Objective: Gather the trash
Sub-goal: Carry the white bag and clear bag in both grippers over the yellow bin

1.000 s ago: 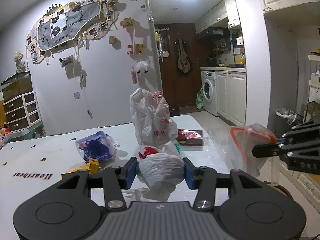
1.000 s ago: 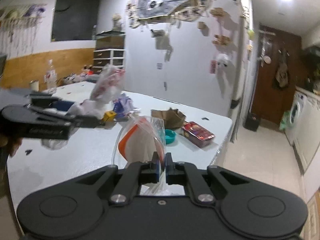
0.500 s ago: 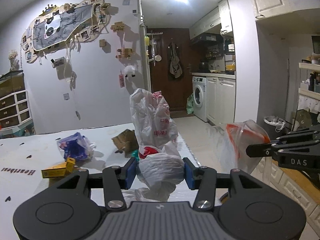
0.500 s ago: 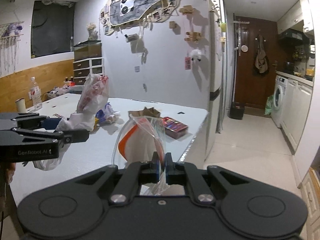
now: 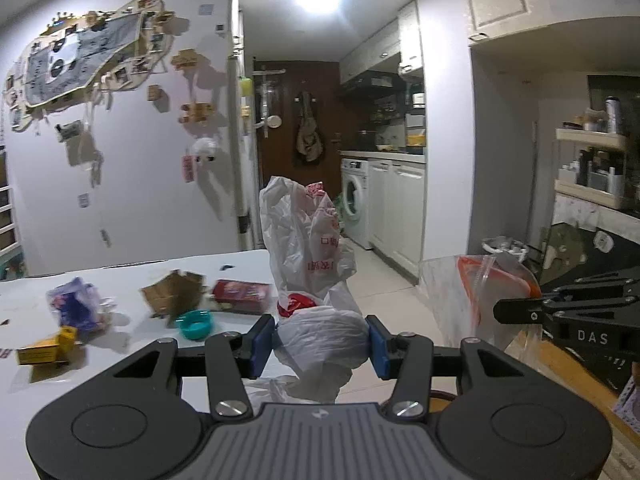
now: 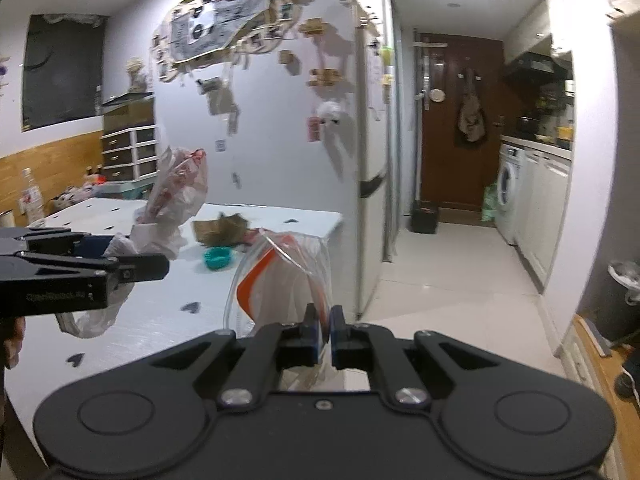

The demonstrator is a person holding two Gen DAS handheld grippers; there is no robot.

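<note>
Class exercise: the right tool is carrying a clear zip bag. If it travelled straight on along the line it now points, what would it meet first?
Probably nothing near. The right tool, shut on the clear zip bag, points past the table corner toward the fridge side and open floor. Depth is unclear, so that fridge side is the likeliest first contact.

place: home kitchen | evidence: washing machine [image 5: 354,200]; cabinets [image 5: 396,216]; range hood [image 6: 532,68]; photo wall [image 5: 80,64]

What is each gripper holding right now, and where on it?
Left gripper: white plastic bag, bunched lower part. Right gripper: clear zip bag, bottom edge.
</note>
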